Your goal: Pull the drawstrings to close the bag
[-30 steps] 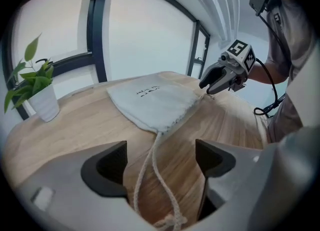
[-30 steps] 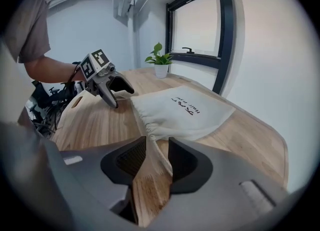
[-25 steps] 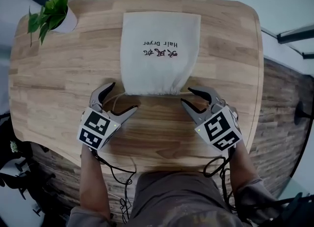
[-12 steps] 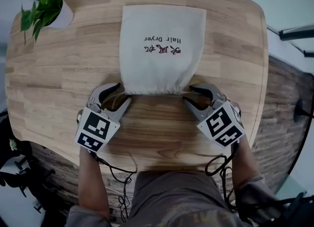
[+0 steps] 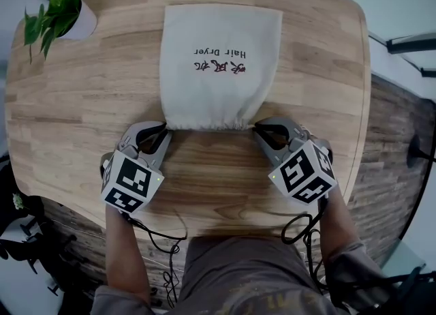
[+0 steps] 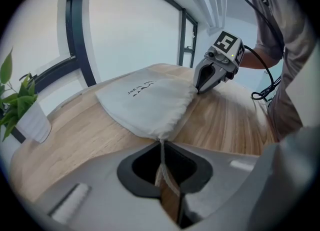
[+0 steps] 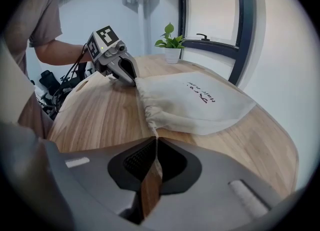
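A cream cloth bag (image 5: 218,61) with dark print lies flat on the wooden table (image 5: 75,109), its gathered mouth toward me. At the mouth's left corner my left gripper (image 5: 162,132) is shut on the left drawstring (image 6: 161,147), which runs from the bag (image 6: 145,100) into the closed jaws (image 6: 161,144). My right gripper (image 5: 261,129) sits at the mouth's right corner, shut on the right drawstring (image 7: 154,144), which leads from the bag (image 7: 200,102) into its jaws (image 7: 156,139). Each gripper shows in the other's view: the right gripper (image 6: 199,90) and the left gripper (image 7: 132,80).
A potted green plant (image 5: 51,17) stands at the table's far left corner; it also shows as the plant (image 6: 20,110) and the plant (image 7: 171,45). Black cables (image 5: 163,245) trail from the grippers past the near table edge. Windows line the room behind.
Both grippers moved inward and forward to the corners of the bag's mouth. Their jaws went from wide open to shut on the drawstrings.
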The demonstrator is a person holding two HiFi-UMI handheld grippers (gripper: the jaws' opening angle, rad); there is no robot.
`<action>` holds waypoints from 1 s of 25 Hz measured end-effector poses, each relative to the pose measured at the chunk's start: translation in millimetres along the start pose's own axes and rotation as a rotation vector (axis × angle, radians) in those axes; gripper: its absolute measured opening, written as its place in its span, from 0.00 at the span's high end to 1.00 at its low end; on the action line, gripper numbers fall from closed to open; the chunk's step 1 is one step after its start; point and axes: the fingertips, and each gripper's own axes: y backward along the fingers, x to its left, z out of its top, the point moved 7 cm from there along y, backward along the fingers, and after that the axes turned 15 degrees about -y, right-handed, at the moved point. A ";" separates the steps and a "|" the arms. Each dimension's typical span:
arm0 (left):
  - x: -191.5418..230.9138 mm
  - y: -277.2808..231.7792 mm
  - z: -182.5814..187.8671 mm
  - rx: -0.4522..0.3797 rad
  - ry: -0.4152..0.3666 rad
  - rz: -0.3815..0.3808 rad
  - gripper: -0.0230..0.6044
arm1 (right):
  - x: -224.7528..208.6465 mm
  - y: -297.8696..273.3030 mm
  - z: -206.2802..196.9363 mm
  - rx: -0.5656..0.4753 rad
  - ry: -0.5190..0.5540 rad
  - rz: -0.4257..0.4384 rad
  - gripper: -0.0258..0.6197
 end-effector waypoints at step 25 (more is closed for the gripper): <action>-16.1 8.7 -3.9 0.070 0.118 0.085 0.94 | -24.2 12.4 -9.7 -0.022 -0.117 -0.076 0.91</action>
